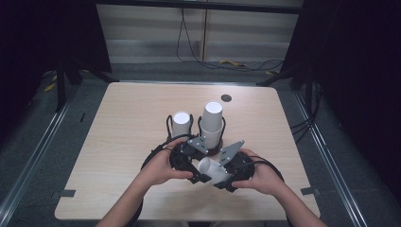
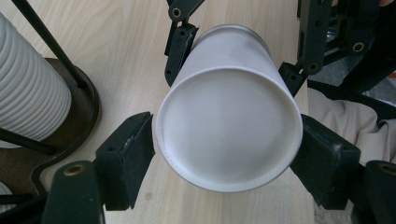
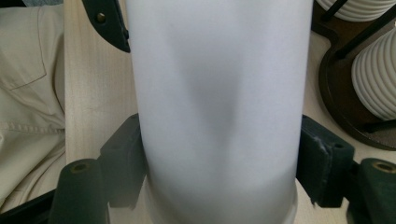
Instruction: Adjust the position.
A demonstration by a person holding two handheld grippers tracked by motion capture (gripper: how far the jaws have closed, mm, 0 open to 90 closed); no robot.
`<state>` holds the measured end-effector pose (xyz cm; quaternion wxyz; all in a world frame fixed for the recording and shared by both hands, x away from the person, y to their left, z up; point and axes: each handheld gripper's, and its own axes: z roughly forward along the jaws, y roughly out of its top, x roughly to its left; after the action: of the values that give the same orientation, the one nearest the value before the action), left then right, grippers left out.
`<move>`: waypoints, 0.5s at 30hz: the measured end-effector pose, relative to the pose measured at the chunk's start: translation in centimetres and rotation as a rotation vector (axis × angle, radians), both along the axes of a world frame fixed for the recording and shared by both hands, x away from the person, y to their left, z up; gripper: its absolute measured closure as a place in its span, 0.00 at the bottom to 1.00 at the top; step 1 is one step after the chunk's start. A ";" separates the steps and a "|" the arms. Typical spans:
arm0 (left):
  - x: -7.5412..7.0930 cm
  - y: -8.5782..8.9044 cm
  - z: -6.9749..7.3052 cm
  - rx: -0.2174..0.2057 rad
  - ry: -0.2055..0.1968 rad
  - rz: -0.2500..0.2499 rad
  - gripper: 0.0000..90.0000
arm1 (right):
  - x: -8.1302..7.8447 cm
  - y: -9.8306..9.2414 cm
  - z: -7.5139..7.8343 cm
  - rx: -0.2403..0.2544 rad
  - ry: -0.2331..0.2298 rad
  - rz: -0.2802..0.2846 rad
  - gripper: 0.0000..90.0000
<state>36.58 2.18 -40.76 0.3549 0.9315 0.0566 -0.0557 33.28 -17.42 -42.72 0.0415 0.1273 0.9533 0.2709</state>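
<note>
A white paper cup (image 1: 213, 169) lies on its side in the air between my two grippers, near the front of the table (image 1: 127, 142). In the left gripper view its closed base (image 2: 229, 126) faces the camera. My left gripper (image 2: 228, 144) has both pads against the base end. It sits left of the cup in the high view (image 1: 201, 173). My right gripper (image 3: 219, 163) is shut on the cup's rim end, and the cup wall (image 3: 219, 93) runs away from it. That gripper comes in from the right (image 1: 226, 178).
Two stacks of white cups stand in black wire holders behind the grippers, a short stack (image 1: 181, 124) and a taller stack (image 1: 213, 123). A ribbed stack (image 2: 28, 93) is close on the left gripper's left. A dark round spot (image 1: 226, 98) marks the far table.
</note>
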 end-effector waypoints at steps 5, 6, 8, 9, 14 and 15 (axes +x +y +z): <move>0.0 -0.1 -0.1 -0.004 0.004 0.001 0.29 | 0.0 0.1 0.0 -0.001 -0.003 0.007 0.30; -0.1 -0.1 -0.1 -0.004 0.005 0.001 0.29 | 0.0 0.1 0.0 -0.001 -0.003 0.007 0.30; -0.1 -0.1 -0.1 -0.006 0.007 -0.002 0.30 | 0.0 0.2 0.0 0.001 -0.001 0.006 0.30; -0.1 -0.1 -0.1 -0.002 0.006 -0.004 0.31 | 0.1 0.2 0.0 -0.001 -0.004 0.008 0.30; -0.1 -0.1 -0.2 0.005 0.005 -0.009 0.31 | 0.1 0.3 0.1 -0.004 -0.004 0.015 0.30; 0.0 -0.1 -0.2 0.006 0.004 -0.011 0.31 | 0.1 0.3 0.1 -0.003 -0.004 0.014 0.30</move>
<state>36.53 2.07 -40.96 0.3518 0.9327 0.0524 -0.0594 33.40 -17.07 -42.63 0.0419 0.1202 0.9545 0.2698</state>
